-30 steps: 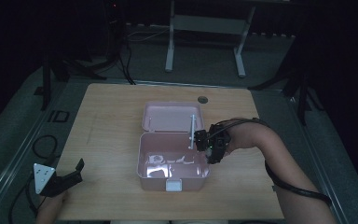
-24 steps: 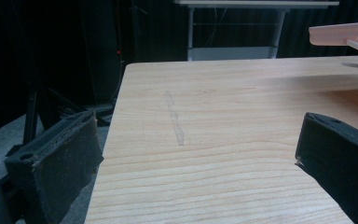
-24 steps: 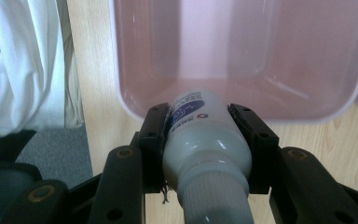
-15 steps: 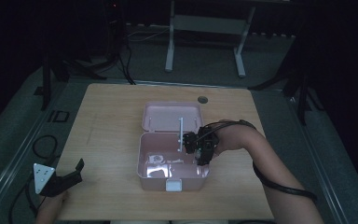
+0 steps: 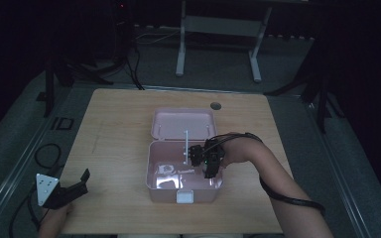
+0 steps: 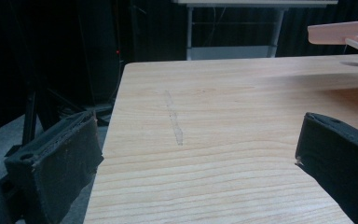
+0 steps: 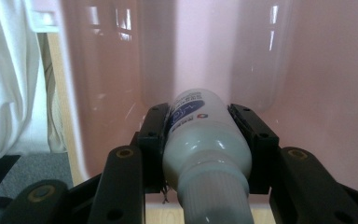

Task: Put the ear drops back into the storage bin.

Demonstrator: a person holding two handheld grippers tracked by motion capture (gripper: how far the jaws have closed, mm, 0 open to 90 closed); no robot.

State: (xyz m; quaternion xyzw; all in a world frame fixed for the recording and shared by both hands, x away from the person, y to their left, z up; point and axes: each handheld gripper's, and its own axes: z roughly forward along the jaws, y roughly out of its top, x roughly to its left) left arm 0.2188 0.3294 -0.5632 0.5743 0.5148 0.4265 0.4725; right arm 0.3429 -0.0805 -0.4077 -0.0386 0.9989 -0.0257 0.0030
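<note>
An open pink box [image 5: 151, 171] sits mid-table with its lid [image 5: 182, 123] folded back. My right gripper [image 5: 198, 161] reaches into the box from the right. In the right gripper view, that gripper [image 7: 200, 122] is shut on a white bottle [image 7: 200, 140] with a blue label. The bottle's ribbed cap faces the camera and its base points at the box's pink wall. Some pale items [image 5: 167, 168] lie on the box floor. My left gripper [image 5: 79, 181] rests open at the table's front left edge, and the left gripper view shows nothing between its jaws [image 6: 200, 154].
A thin pale rod [image 5: 186, 144] rises beside the right gripper; I cannot tell what it is. The wooden table [image 5: 114, 124] has a round hole [image 5: 215, 105] behind the box. A metal frame [image 5: 218, 29] stands beyond the table, and cables [image 5: 44, 153] lie on the floor at left.
My right gripper has moved left and down with the bottle, from over the box's right rim to inside it. The left gripper has stayed put.
</note>
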